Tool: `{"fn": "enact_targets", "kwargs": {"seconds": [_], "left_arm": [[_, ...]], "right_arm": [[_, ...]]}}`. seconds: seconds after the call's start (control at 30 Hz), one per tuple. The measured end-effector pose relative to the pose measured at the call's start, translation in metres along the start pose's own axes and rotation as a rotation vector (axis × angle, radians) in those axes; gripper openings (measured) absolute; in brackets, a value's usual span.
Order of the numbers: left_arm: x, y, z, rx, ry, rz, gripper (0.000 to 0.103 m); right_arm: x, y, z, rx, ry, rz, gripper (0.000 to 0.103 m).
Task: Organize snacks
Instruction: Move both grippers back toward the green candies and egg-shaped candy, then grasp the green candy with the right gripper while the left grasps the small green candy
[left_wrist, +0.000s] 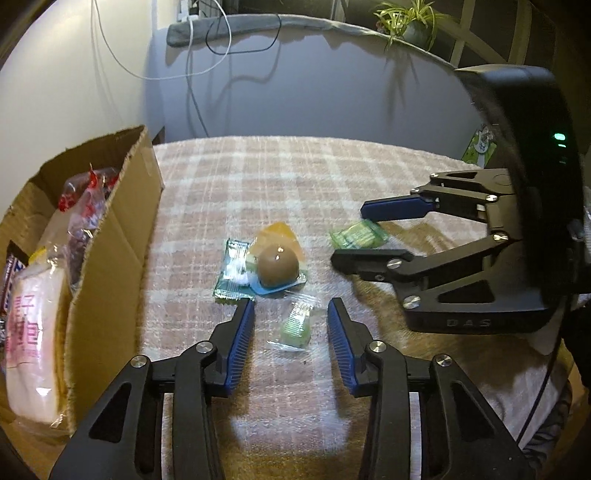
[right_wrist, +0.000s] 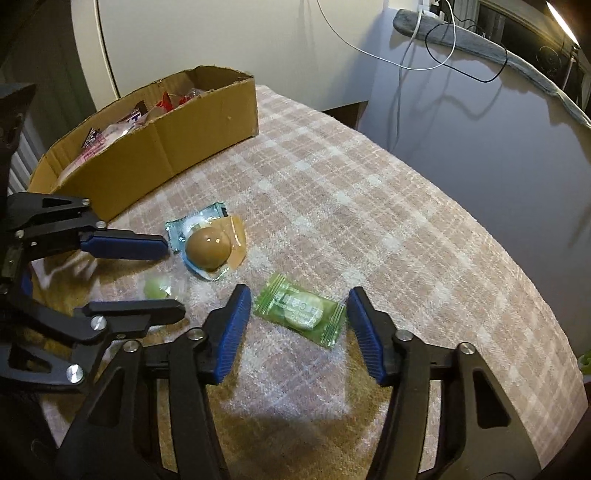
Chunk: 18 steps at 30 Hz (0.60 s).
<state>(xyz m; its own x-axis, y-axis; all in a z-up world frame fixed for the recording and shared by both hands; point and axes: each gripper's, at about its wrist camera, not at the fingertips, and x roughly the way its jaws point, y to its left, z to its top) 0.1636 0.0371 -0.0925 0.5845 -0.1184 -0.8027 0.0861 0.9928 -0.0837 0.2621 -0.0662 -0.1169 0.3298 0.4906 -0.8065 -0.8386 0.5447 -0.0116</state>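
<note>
Nearest my left wrist camera are the two blue-padded fingers of my left gripper, standing part-way apart with a small clear-wrapped green candy lying on the cloth between them. The pads sit on either side of the wrapper with a gap on each side, so nothing is gripped.

My right gripper is in the same posture over a green snack packet: the packet lies flat and slightly slanted between the blue pads, its left end just beside the left pad and its crimped right end just short of the right pad. I cannot see either pad pressing on it, so the jaws are half-wide and holding nothing.

Just beyond the small candy sits a brown egg-shaped snack in clear wrap, resting on an orange-tinted piece and overlapping a teal packet. From the right wrist view this cluster lies beyond my left gripper's upper finger, near its tip.

Everything rests on a table covered with a pink-and-white plaid cloth. At the cloth's far left edge stands an open cardboard box, well apart from the loose snacks, already holding several wrapped packets, one of them large and pink-and-white.
</note>
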Motion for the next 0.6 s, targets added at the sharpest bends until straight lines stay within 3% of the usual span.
{"fn": "enact_targets", "kwargs": {"seconds": [0.17, 0.3, 0.6], "left_arm": [[0.001, -0.002, -0.001, 0.016, -0.003, 0.011, 0.031], [0.001, -0.003, -0.002, 0.029, -0.007, 0.021, 0.021], [-0.002, -0.009, -0.005, 0.039, -0.020, 0.010, 0.020]], "right_arm": [[-0.004, 0.004, -0.004, -0.007, 0.013, 0.003, 0.043], [-0.007, 0.006, -0.007, -0.005, 0.011, -0.001, 0.041], [-0.016, 0.005, -0.013, 0.023, -0.006, -0.005, 0.029]]}}
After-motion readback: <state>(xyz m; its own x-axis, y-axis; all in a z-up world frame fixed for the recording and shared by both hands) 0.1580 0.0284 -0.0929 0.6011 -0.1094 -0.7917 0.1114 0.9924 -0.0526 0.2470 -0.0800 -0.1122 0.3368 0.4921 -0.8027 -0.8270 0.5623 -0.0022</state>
